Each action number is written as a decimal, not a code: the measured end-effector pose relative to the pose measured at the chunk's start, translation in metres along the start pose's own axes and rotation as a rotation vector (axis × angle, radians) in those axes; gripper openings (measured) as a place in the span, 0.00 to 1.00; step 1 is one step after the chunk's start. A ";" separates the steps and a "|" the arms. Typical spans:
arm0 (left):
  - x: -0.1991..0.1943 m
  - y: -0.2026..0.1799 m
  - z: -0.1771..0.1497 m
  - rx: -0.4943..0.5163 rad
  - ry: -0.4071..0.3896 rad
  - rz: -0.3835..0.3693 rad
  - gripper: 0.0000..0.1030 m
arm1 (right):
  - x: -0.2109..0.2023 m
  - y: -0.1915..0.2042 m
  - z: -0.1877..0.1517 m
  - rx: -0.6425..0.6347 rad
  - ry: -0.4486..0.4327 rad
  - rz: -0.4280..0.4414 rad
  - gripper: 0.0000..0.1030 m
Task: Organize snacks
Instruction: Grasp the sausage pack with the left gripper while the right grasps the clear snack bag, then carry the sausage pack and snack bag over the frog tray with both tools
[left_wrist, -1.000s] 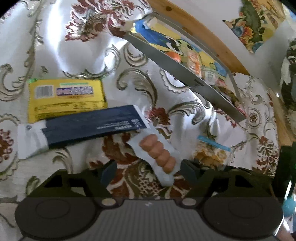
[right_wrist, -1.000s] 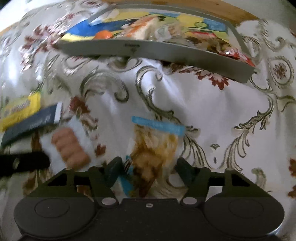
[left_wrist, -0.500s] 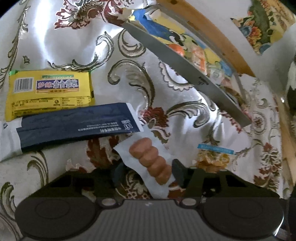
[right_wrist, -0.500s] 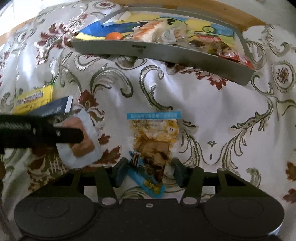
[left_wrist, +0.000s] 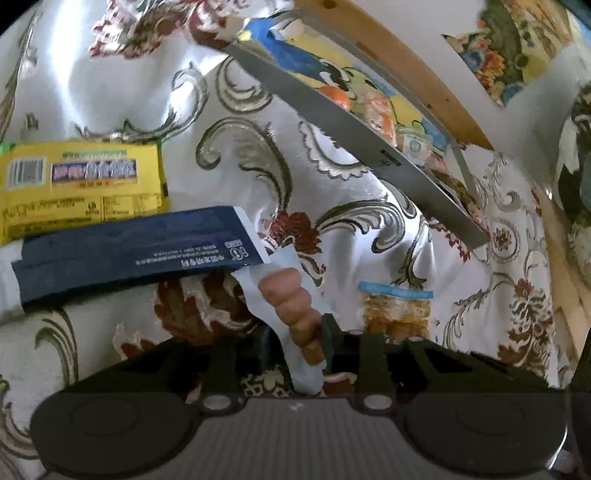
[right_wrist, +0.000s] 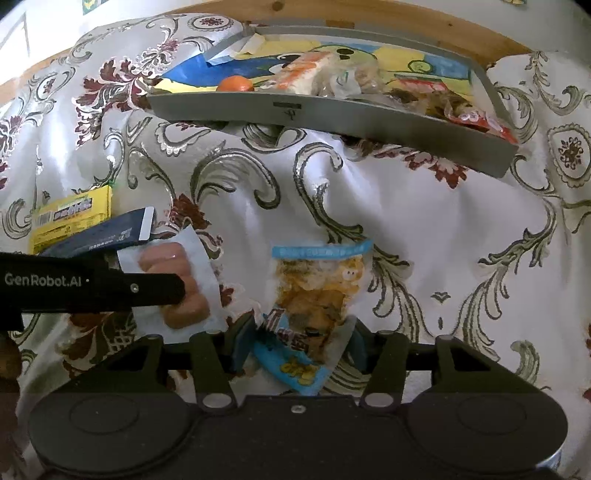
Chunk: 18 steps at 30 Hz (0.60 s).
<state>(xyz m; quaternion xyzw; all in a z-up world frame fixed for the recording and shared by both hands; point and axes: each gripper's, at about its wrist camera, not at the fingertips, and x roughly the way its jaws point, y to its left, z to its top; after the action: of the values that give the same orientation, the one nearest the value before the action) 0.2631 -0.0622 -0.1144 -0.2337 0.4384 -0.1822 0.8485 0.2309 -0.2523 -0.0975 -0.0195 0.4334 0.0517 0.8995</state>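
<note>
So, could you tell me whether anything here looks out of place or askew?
The grey tray sits tilted on the rumpled tablecloth, and the navy packet lies partly over the yellow packet.

L gripper (left_wrist: 295, 332): low over the tablecloth (left_wrist: 332, 192), jaws pinched tight on the sausage packet (left_wrist: 291, 310), fingers nearly meeting. R gripper (right_wrist: 299, 336): also low on the cloth, just right of L, jaws set either side of the blue-topped snack bag (right_wrist: 317, 291), touching its edges, bag barely squeezed.
</note>
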 end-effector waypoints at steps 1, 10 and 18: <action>0.001 0.002 0.001 -0.011 0.003 -0.010 0.31 | 0.001 0.000 0.000 0.005 -0.001 0.001 0.56; 0.000 0.001 0.000 -0.001 0.002 -0.012 0.22 | -0.002 0.018 -0.005 -0.109 -0.003 -0.051 0.49; -0.016 -0.007 -0.011 0.014 -0.020 0.004 0.17 | -0.020 0.037 -0.014 -0.255 -0.053 -0.082 0.28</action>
<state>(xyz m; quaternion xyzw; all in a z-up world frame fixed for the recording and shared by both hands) 0.2440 -0.0626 -0.1055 -0.2288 0.4289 -0.1813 0.8549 0.2037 -0.2180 -0.0902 -0.1502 0.3984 0.0700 0.9021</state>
